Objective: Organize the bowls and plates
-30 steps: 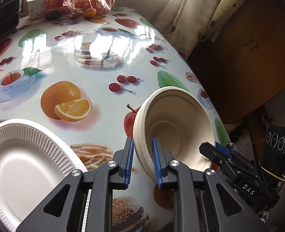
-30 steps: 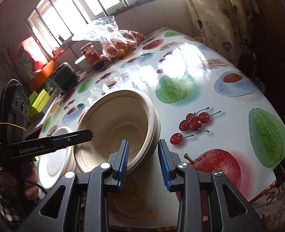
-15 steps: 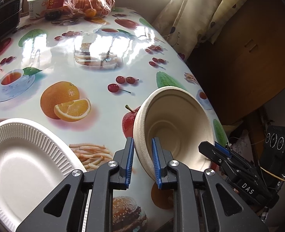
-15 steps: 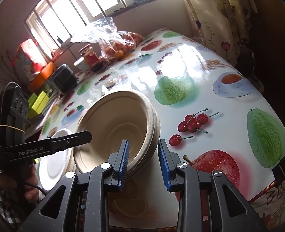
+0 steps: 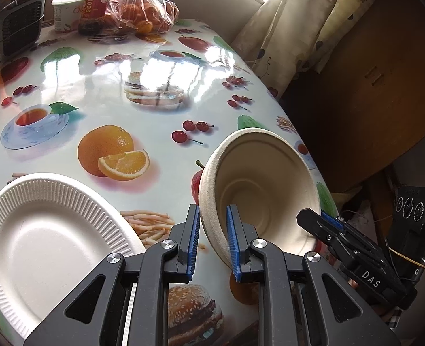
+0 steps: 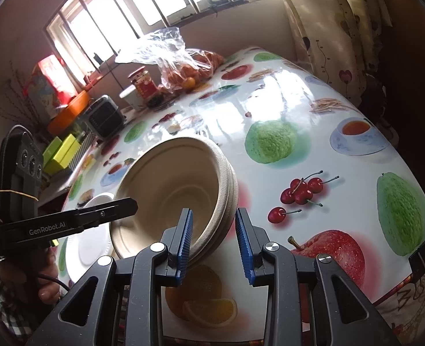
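A nested stack of beige bowls [image 5: 264,190] is tipped on its side over the fruit-print table [image 5: 143,86], its mouth facing both cameras. My left gripper [image 5: 212,230] is shut on the stack's left rim, one blue pad inside and one outside. In the right wrist view the stack [image 6: 177,190] shows layered rims. My right gripper [image 6: 213,230] is shut on its opposite rim, left pad inside and right pad tip against the outer wall. A white ribbed paper plate [image 5: 54,245] lies flat left of the bowls. Whether the stack touches the table is hidden.
At the far end stand a bag of oranges [image 5: 146,8], a red-labelled jar [image 5: 95,3], a white tub [image 5: 65,11] and a black boxy appliance [image 5: 19,26]. The table edge curves off on the right beside a curtain [image 5: 298,28] and a wooden cabinet [image 5: 379,86].
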{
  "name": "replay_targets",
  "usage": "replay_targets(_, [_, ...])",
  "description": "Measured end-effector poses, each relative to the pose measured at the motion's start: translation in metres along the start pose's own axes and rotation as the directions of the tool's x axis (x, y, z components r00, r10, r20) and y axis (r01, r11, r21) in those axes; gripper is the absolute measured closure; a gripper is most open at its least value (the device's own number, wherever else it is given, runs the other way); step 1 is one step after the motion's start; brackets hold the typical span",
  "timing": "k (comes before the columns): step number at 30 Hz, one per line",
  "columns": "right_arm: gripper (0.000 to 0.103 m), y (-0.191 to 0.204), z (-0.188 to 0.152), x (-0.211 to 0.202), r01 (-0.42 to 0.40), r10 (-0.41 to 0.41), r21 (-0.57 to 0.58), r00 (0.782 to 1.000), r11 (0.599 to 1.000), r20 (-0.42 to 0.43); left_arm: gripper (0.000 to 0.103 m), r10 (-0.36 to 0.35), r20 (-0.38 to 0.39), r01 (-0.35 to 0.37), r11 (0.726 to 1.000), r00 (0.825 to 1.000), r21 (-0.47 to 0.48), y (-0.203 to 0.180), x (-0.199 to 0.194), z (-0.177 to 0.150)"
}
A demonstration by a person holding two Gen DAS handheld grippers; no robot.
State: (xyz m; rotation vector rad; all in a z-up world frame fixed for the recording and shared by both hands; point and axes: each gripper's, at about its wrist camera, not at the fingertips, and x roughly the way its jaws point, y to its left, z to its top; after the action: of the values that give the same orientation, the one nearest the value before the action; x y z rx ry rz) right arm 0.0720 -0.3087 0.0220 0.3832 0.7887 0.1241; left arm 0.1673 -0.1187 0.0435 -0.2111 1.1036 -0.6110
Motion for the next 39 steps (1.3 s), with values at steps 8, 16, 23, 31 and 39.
replay_targets(8, [0.073,0.015,0.001,0.0,-0.017,0.017,-0.032,1.0,0.999,-0.003,0.083,0.01,0.036,-0.009,1.0,0.999,-0.017,0.006,-0.017,-0.003])
replay_targets(16, [0.073,0.033,0.003,0.002,-0.041,0.041,-0.068,0.999,0.997,-0.013,0.083,0.027,0.062,-0.023,0.998,0.998,-0.055,0.019,-0.034,-0.01])
replay_targets(23, [0.073,0.052,0.002,0.007,-0.081,0.079,-0.102,0.997,0.991,-0.028,0.083,0.057,0.095,-0.049,0.995,0.994,-0.087,0.029,-0.052,-0.019])
replay_targets(31, [0.073,0.077,0.0,0.018,-0.129,0.121,-0.142,0.991,0.981,-0.063,0.083,0.097,0.124,-0.08,0.987,0.988,-0.14,0.047,-0.071,-0.029])
replay_targets(39, [0.073,0.103,-0.001,0.032,-0.181,0.165,-0.178,0.981,0.967,-0.098,0.083,0.147,0.148,-0.117,0.974,0.978,-0.196,0.068,-0.088,-0.039])
